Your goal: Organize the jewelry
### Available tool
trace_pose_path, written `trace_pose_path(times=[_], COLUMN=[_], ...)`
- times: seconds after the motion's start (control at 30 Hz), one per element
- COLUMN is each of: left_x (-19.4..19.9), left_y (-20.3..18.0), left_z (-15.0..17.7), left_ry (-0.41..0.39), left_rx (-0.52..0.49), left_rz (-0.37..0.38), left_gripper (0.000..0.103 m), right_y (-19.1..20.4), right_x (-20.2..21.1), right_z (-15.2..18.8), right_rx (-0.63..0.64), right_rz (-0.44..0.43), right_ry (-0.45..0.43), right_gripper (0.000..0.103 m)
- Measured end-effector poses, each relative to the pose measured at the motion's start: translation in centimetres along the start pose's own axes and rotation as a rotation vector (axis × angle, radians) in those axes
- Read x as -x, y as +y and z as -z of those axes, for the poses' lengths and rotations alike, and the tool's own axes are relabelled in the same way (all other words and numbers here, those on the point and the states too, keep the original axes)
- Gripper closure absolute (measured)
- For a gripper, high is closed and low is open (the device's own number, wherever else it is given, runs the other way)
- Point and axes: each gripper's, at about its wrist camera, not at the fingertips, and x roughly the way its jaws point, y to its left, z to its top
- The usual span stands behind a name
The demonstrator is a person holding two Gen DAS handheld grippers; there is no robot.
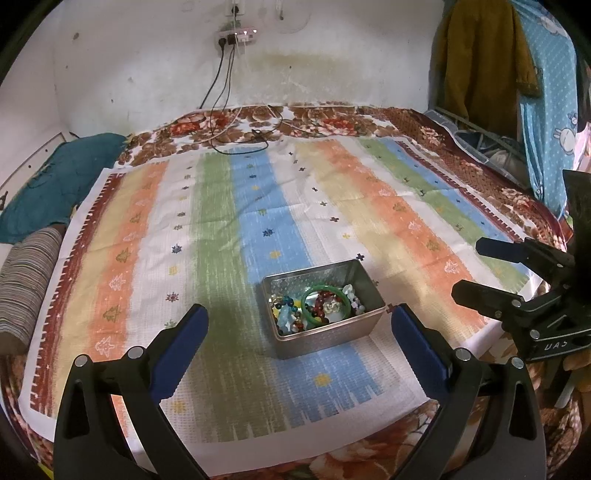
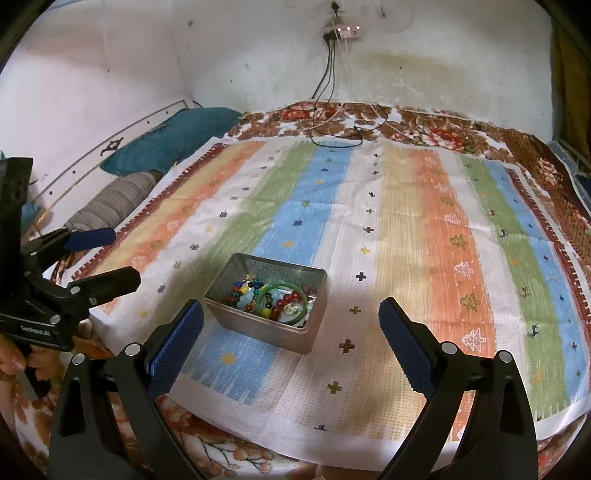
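An open rectangular metal tin (image 1: pixel 325 314) (image 2: pixel 267 301) is sitting on a striped cloth (image 1: pixel 229 206) (image 2: pixel 406 206) spread over a floral-print bed cover (image 1: pixel 325 123) (image 2: pixel 436 134), near the cloth's front edge. The tin is holding a jumble of jewelry: a green bangle (image 1: pixel 325 303) (image 2: pixel 282 302) is lying on top of beaded bracelets (image 1: pixel 291 310) (image 2: pixel 247 291) in red, blue, yellow and pale stones. In the left wrist view the tin's long axis is running from near left to far right; in the right wrist view it is slanting from far left to near right.

The left gripper (image 1: pixel 299 325) (image 2: pixel 101 254) is hovering just in front of the tin, its blue-padded jaws spread wide and holding nothing. The right gripper (image 2: pixel 291 325) (image 1: pixel 467 267) is likewise released, jaws apart and empty, the tin lying just ahead between its fingers. White lettering reading "UAS" is showing on the right gripper's body; the writing on the left gripper is too blurred to read.

Against the wall, a power strip (image 1: pixel 237 36) (image 2: pixel 341 32) is trailing cables (image 1: pixel 221 85) (image 2: pixel 325 79) onto the bed, and a teal pillow (image 1: pixel 55 181) (image 2: pixel 173 136) is resting at the cloth's left side.
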Motion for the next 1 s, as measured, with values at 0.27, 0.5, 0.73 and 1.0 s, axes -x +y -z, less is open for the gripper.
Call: trace_pose_path(times=[0.27,0.5,0.73,1.0], left_x=[0.03,0.03,-0.01,-0.04], left_y=[-0.09,-0.13,-0.20,-0.86], left_z=[0.07,0.07,0.06,0.28], left_ry=[0.000,0.000,0.002,0.017], left_rx=[-0.003,-0.005,-0.003,-0.016], left_rz=[0.006,0.006,0.004,0.020], left_gripper=[0.006,0.006,0.006,0.006], right_y=[0.10,0.06,0.05,-0.47], right_x=[-0.21,-0.34,-0.36,-0.57], right_z=[0.13,0.23,0.25,0.49], right_rx=[0.002,0.001,0.000,-0.011], right_rz=[0.006,0.003,0.008,0.006], right_ry=[0.011,0.014,0.015,0.017], right_gripper=[0.007,0.007,0.007,0.007])
